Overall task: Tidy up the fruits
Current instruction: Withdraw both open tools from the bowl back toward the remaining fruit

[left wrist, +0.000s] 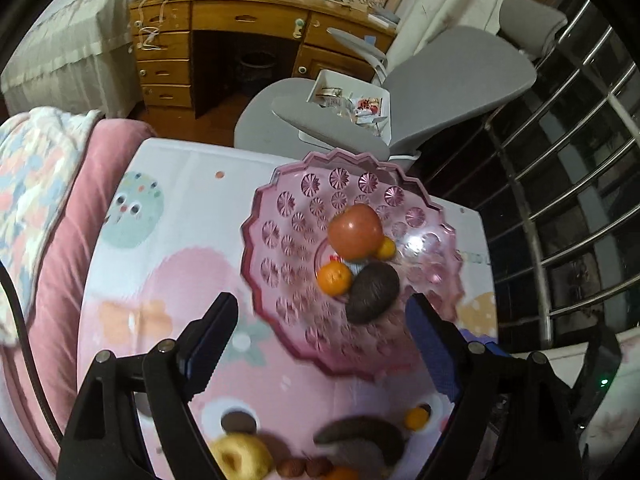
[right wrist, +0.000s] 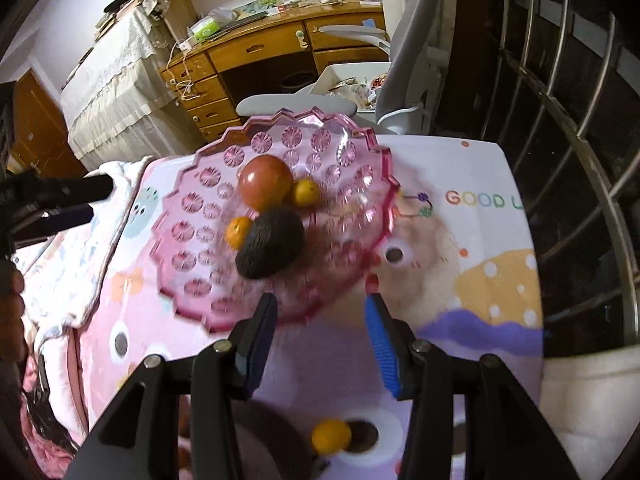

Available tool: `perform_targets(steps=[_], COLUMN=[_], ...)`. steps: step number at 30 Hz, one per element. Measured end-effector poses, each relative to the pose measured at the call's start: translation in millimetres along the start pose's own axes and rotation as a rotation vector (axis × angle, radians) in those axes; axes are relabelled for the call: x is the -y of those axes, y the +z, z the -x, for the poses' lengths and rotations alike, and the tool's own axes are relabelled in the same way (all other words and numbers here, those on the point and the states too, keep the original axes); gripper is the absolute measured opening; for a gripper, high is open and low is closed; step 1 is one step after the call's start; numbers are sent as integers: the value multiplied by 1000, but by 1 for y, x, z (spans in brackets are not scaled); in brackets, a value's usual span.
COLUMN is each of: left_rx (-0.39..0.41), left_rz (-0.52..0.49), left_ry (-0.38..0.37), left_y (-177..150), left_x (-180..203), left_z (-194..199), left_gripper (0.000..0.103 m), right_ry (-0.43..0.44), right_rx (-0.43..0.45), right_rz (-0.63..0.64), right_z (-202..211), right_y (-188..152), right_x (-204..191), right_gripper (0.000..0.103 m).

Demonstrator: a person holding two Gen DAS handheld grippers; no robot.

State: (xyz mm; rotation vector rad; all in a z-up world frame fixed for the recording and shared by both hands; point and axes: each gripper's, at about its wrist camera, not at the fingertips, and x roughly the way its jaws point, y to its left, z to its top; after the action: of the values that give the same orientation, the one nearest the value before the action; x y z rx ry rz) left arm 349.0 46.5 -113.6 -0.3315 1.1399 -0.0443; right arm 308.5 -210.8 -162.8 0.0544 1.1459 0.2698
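Both the left gripper (left wrist: 320, 320) and right gripper (right wrist: 320, 314) were held open and empty, with loose fruit (left wrist: 240, 456) left nearest on the tabletop (left wrist: 168, 280). Farther out, four pieces were already parked in the pink dish (right wrist: 200, 208), so roughly halfway done; a wooden desk (left wrist: 248, 20) was seen beyond.

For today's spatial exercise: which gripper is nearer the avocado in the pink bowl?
Probably the left gripper: the avocado sits just beyond its open fingertips. The right gripper hangs further back, at the bowl's near rim.
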Motion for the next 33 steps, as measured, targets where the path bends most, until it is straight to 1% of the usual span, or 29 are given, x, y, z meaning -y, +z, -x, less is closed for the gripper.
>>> perform_targets(steps=[3,6,9,17,22,27,30,33], left_rx=[12,-15,-11,-14,-4,-11,-20,-45], left_rz=[9,31,44,61,61,76,92,114], left_ry=[23,38,37,95,97,120,134,154], left_y=[-19,-44,-68,-138,-176,-207,-220,-233], left_x=[0,-2,-3,-4,-4,-9,-14,-25], left_z=[23,44,64,98,114,123,125,123], left_gripper=[85,85,85,85,85,85,85,85], right_ry=[17,25,46,103,122,176,199,207], right_rx=[0,-7,-22,-59,-113,-167,-207,-239], right_rz=[16,29,47,49,92,89,100,113], right_z=[21,33,48,71,70,65,58,53], right_y=[-17,-32,-53,-103,-128,-151,-162,-172], right_x=[1,1,1,0,-6,-14,-21,-29], right_gripper=[46,46,46,46,47,47,47,47])
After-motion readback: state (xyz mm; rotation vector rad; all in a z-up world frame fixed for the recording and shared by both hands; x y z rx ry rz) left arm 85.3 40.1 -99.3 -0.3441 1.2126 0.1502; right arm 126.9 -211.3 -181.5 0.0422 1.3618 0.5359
